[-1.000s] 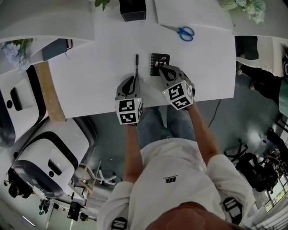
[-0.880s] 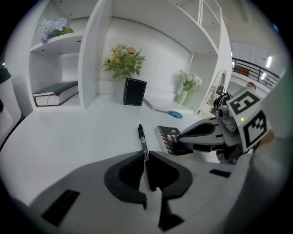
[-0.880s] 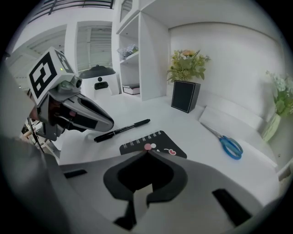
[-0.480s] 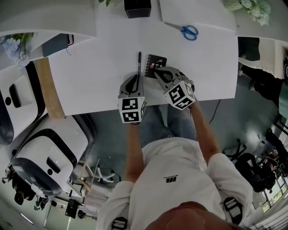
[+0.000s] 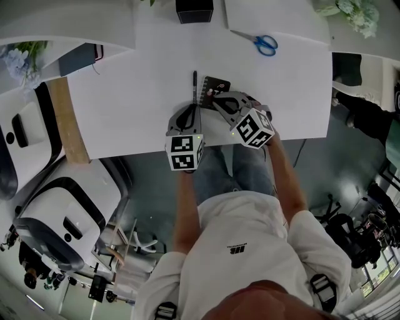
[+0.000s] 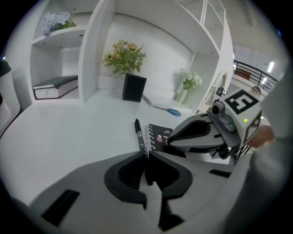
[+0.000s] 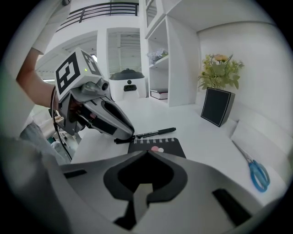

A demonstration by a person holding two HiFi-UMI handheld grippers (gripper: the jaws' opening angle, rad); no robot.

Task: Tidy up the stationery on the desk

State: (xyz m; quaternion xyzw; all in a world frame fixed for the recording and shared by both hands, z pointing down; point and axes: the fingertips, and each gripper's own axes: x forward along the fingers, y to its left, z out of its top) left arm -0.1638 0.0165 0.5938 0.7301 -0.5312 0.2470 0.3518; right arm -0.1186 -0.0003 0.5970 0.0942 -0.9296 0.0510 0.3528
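The left claw (image 6: 147, 154) was closed tight on the rear end of a black pen (image 6: 138, 131). The rest of the pen pointed away from the person over the white table (image 5: 125, 106). It lay low over the table; whether its far tip touched the surface could not be told.

Just beside the pen, on its right, lay a small black spiral notebook (image 7: 161, 146) with pink marks on its cover. Its wire binding faced the pen and ran nearly along it, and it sat slightly askew to the table's front edge.

The right claw (image 7: 146, 153) came in from the person's right, angled toward the left one. Its two jaws were pressed together with nothing visible between them. Their tips sat at the near part of the notebook's cover, and their bulk hid the near edge. Both claws stood close together near the table's front edge.

Well apart from them, toward the far right of the table, lay blue-handled scissors (image 5: 261, 42) beside a white sheet (image 5: 275, 15). A black square container (image 7: 217, 106) stood at the back of the table, in front of a bunch of flowers (image 7: 220, 69). A book (image 6: 55, 86) lay flat on a shelf to the left.
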